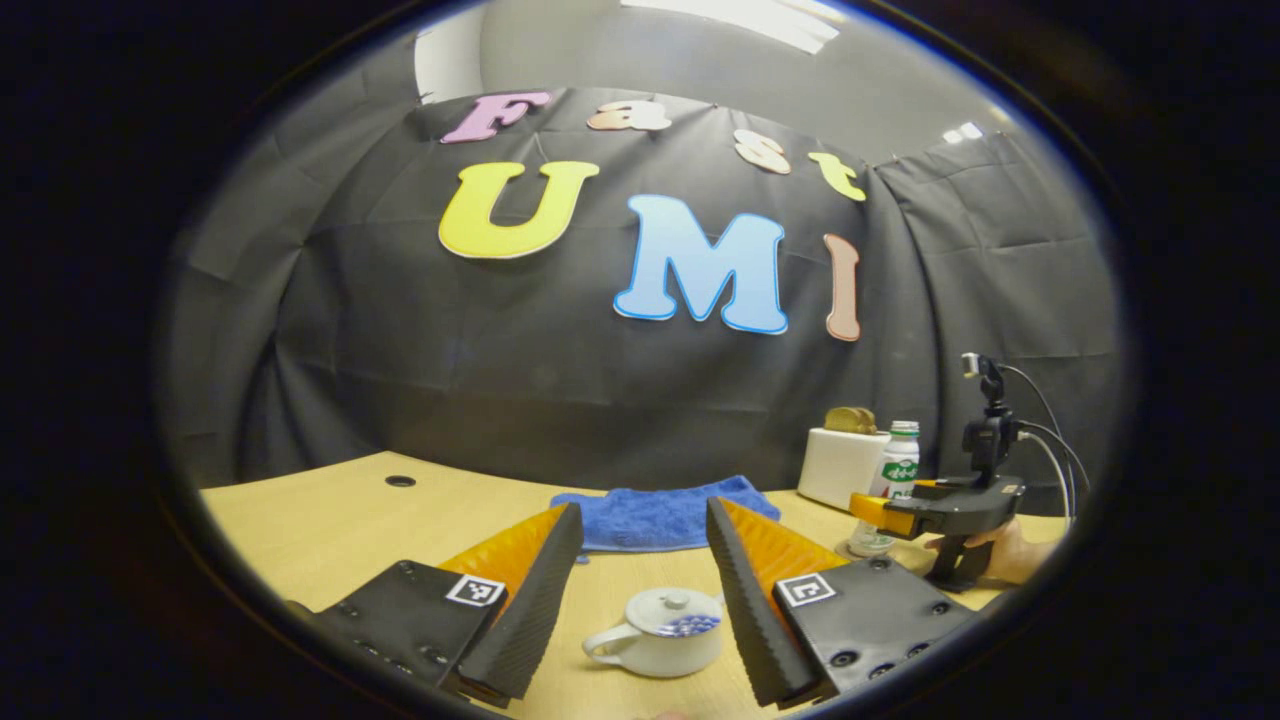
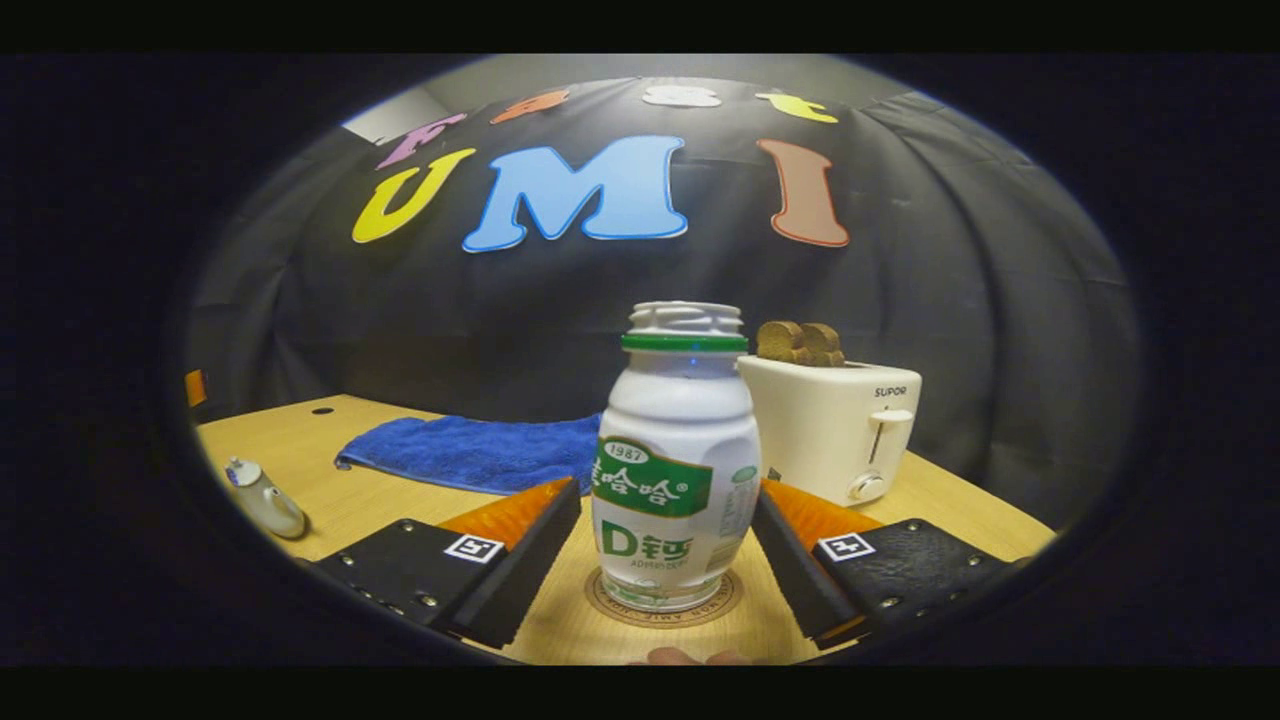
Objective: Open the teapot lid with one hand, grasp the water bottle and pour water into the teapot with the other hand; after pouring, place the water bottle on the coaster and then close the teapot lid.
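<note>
Left gripper (image 1: 645, 575) hangs open over the teapot (image 1: 660, 632), lid on, near the table's (image 1: 330, 530) front edge. Right gripper (image 2: 665, 560) is spread, its fingers flanking the water bottle (image 2: 675, 460) without touching; the bottle stands upright on the coaster (image 2: 664, 602), just in front of the toaster (image 2: 835, 425) toward the table's right edge.

A light wooden table (image 2: 400, 500) carries a white teapot (image 1: 660, 632) between the left gripper's fingers, a bottle (image 2: 675, 460) on a round coaster (image 2: 664, 600) between the right gripper's fingers, a blue towel (image 2: 480, 452) beyond, and a white toaster (image 2: 835, 425).
</note>
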